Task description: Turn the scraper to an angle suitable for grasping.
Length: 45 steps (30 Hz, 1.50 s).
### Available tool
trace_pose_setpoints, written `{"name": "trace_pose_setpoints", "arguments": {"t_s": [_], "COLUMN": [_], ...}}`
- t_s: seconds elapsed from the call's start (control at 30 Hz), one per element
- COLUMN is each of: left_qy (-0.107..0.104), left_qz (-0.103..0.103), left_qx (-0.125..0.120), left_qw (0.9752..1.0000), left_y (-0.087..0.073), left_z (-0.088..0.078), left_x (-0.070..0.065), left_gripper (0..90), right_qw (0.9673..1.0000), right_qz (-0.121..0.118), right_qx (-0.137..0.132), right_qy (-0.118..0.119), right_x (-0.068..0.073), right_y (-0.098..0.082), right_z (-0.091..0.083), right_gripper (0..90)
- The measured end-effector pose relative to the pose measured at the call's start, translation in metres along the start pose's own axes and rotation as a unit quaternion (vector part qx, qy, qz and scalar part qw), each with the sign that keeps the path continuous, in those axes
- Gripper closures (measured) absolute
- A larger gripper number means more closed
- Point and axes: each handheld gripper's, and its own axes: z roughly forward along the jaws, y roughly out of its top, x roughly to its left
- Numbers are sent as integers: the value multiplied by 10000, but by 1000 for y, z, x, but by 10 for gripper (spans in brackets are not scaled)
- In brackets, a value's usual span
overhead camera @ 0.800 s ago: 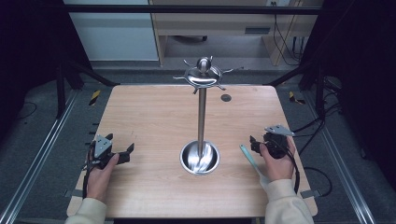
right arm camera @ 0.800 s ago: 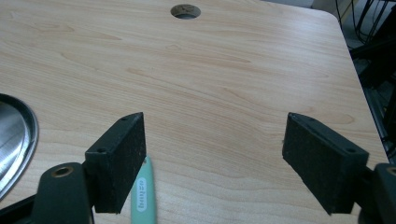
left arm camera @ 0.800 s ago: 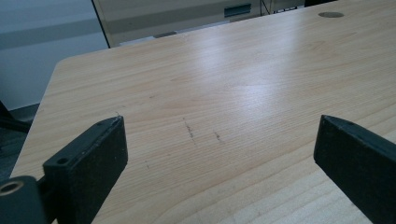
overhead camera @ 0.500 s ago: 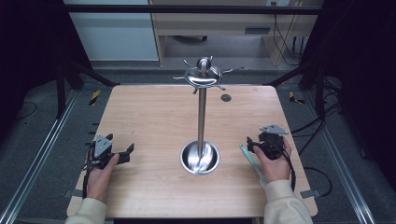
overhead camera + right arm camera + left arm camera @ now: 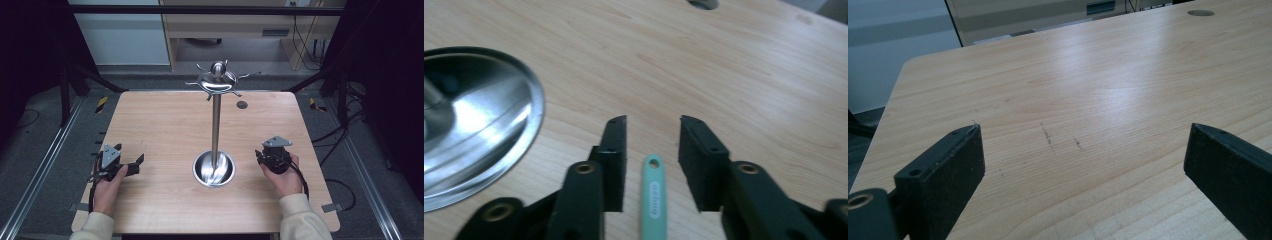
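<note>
A steel stand (image 5: 216, 125) rises from a round dish base (image 5: 214, 169) at the middle of the desk (image 5: 165, 130), its hook crown (image 5: 218, 80) at the top. The dish base (image 5: 474, 125) lies just left of the right tongs (image 5: 652, 125) in the right gripper view, apart from them. A mint-green handle (image 5: 653, 195) lies flat on the desk between the 2 parted jaws, untouched, its long axis along them and its holed end pointing away from the hand. The left tongs (image 5: 1083, 145) are spread wide over bare wood.
</note>
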Motion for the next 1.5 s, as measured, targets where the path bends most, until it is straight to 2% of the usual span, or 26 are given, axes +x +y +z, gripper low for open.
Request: {"name": "trace_pose_setpoints", "arguments": {"t_s": [0.07, 0.17, 0.23, 0.27, 0.6, 0.9, 0.97, 1.1, 1.5], "left_qy": [-11, -26, -29, -34, -93, -106, -124, -126, -145], "left_qz": [13, 28, 30, 29, 64, 85, 84, 87, 93], "left_qx": [1, 13, 15, 16, 44, 55, 59, 70, 72], "left_qw": [10000, 10000, 10000, 10000, 9999, 9999, 9999, 9999, 9998], "left_y": [0, 0, 0, 0, 1, 1, 1, 1, 1], "left_z": [0, 0, 0, 0, 2, 2, 2, 2, 2], "left_x": [0, -1, -1, -1, -3, -3, -4, -4, -4], "left_gripper": [30, 29, 30, 30, 30, 30, 30, 30, 30], "right_qw": [9998, 9989, 9987, 9981, 9964, 9948, 9933, 9918, 9900], "right_qz": [26, -72, -70, -73, -28, -95, -117, -104, -19], "right_qx": [0, 236, 298, 385, 658, 908, 1072, 1204, 1358], "right_qy": [199, 404, 419, 476, 541, 442, 425, 424, 378], "right_x": [1, 2, 2, 2, -1, 0, 1, 1, -2], "right_y": [-1, -2, -2, -4, -7, -8, -9, -11, -13], "right_z": [1, 3, 4, 5, 10, 19, 25, 29, 31], "right_gripper": [742, 836, 853, 893, 900, 900, 900, 900, 900]}}
